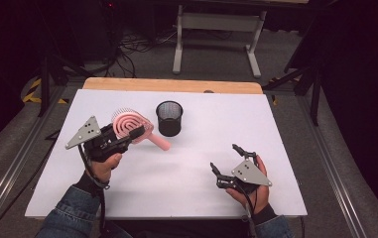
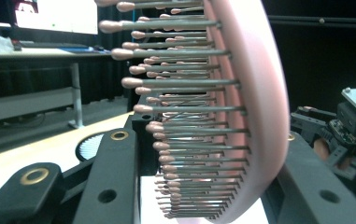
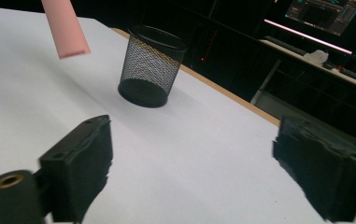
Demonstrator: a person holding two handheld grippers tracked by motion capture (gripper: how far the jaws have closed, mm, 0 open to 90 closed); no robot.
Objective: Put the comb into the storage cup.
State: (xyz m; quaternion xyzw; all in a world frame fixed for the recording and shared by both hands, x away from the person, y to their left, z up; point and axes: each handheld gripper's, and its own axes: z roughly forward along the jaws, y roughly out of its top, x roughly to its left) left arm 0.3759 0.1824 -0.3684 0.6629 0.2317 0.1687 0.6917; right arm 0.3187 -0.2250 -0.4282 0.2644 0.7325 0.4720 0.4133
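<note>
My left gripper (image 1: 138,132) is shut on a pink hairbrush (image 1: 131,124), held in the air left of a black mesh cup (image 1: 169,118). The brush's handle (image 1: 159,142) slants down to the right, near the cup's base. In the left gripper view the brush head (image 2: 231,112) stands on edge between the jaws, bristles pointing left. My right gripper (image 1: 226,158) rests open low over the table at the front right, nothing between its jaws. In the right gripper view the mesh cup (image 3: 151,65) stands ahead and the handle tip (image 3: 67,29) hangs at the top left.
The white table (image 1: 186,168) has a wooden strip (image 1: 171,85) along its far edge. Beyond it stand a grey table frame (image 1: 219,37) and floor cables (image 1: 132,47). Metal rails run along both sides of the table.
</note>
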